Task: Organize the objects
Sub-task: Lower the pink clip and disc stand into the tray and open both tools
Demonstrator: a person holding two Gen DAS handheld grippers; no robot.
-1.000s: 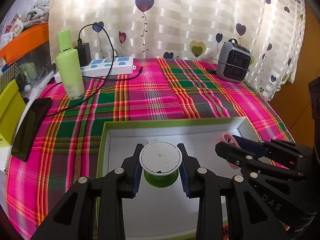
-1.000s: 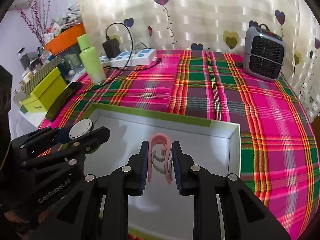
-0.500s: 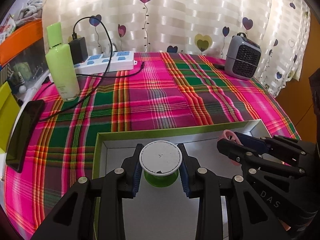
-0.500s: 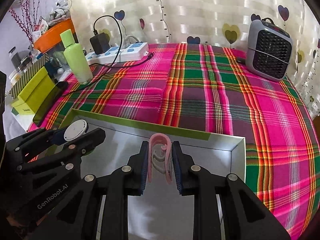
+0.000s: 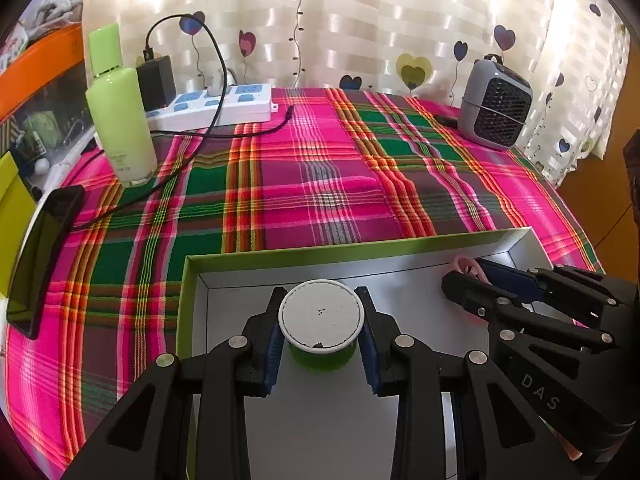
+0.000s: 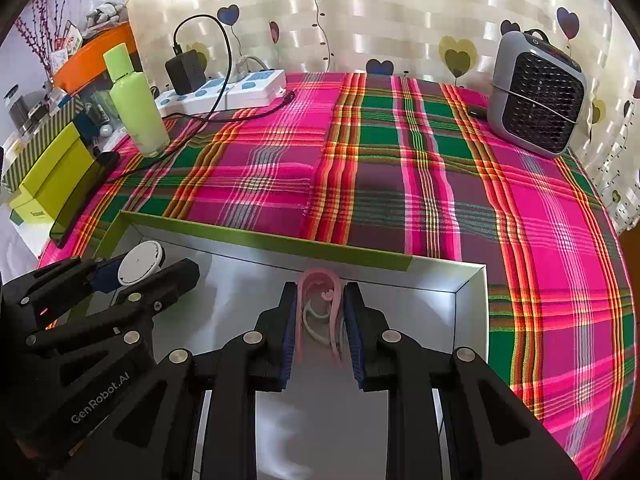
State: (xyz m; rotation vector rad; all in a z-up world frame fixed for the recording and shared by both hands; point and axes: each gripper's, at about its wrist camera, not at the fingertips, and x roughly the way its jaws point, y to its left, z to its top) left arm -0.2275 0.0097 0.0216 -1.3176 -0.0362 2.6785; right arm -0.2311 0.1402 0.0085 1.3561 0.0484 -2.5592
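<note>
A shallow box (image 5: 192,304) (image 6: 472,304) with a green rim and white inside lies on the plaid cloth near me. My left gripper (image 5: 322,322) is shut on a small green cup with a white lid (image 5: 320,316), held over the box's left part. The same cup (image 6: 140,262) shows at the left of the right wrist view, between the left gripper's fingers (image 6: 176,276). My right gripper (image 6: 319,320) is shut on a pink clip (image 6: 318,300), held over the box's right part near its far wall. In the left wrist view the clip (image 5: 464,266) peeks past the right gripper's fingers (image 5: 472,288).
On the cloth stand a light green bottle (image 5: 120,120), a white power strip (image 5: 216,108) with a black charger and cable, and a grey fan heater (image 5: 496,104). A dark phone (image 5: 44,256) lies at the left edge. A yellow-green box (image 6: 48,176) sits beyond it.
Both grippers have drawn back toward me and dipped a little with their loads, so more plaid cloth shows beyond the box. Neither grip has changed.
</note>
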